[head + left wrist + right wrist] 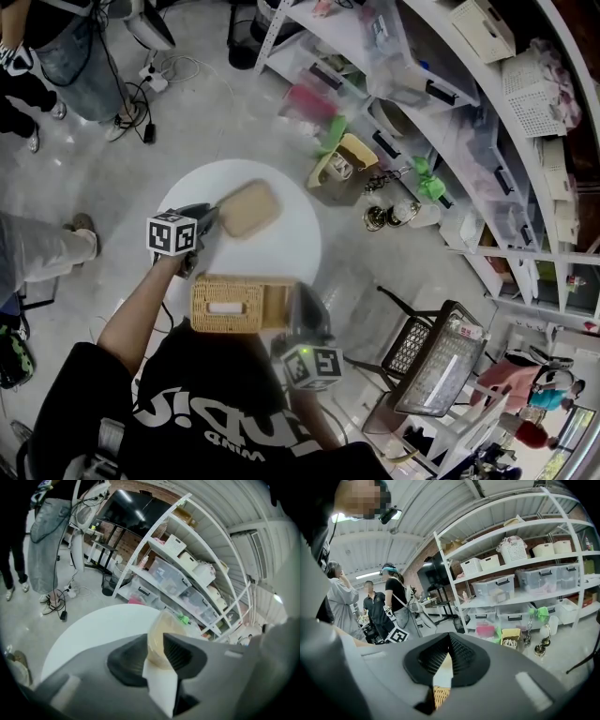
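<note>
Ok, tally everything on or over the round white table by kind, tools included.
Tan flat piece: 1
Wicker box: 1
Tools: 2, left tool and right tool
Total: 4

shirt [187, 422]: black, white lettering | left hand-held gripper [212, 217]: grey | right hand-held gripper [300, 298]: grey
</note>
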`<state>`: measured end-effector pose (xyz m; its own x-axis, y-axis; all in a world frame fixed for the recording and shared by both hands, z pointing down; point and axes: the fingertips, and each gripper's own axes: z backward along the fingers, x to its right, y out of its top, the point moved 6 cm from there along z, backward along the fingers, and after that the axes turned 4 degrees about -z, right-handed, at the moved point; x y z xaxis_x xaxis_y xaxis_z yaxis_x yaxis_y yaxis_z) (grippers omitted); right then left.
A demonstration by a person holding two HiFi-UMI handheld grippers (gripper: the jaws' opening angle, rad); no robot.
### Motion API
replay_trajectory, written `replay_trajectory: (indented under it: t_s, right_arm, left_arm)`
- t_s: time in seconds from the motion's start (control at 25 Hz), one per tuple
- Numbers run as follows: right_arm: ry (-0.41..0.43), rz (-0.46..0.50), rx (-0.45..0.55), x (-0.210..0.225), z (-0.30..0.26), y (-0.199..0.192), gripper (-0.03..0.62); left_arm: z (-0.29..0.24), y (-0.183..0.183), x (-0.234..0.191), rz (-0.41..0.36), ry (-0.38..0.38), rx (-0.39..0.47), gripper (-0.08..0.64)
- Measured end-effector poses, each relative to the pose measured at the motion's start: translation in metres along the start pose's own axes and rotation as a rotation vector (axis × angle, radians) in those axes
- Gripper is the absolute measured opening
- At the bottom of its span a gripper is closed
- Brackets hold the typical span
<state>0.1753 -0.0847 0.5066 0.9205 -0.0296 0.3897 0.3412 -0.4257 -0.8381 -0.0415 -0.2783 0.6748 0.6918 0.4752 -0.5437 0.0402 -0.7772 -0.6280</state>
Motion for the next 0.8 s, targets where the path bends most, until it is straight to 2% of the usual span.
replay_trajectory:
  t_s: [0.36, 0.8]
  right_arm:
    - [0.007, -0.007, 0.012, 0.001, 0.012, 0.009, -0.006]
    - [0.027, 0.006, 0.045, 0.004, 0.039, 0.006, -0.006]
  left_arm:
    - [0.010, 0.011, 0.013, 0.051, -0.010, 0.058, 0.049]
    - [0.023, 0.015, 0.051, 0.010, -0.051, 0.121, 0.043]
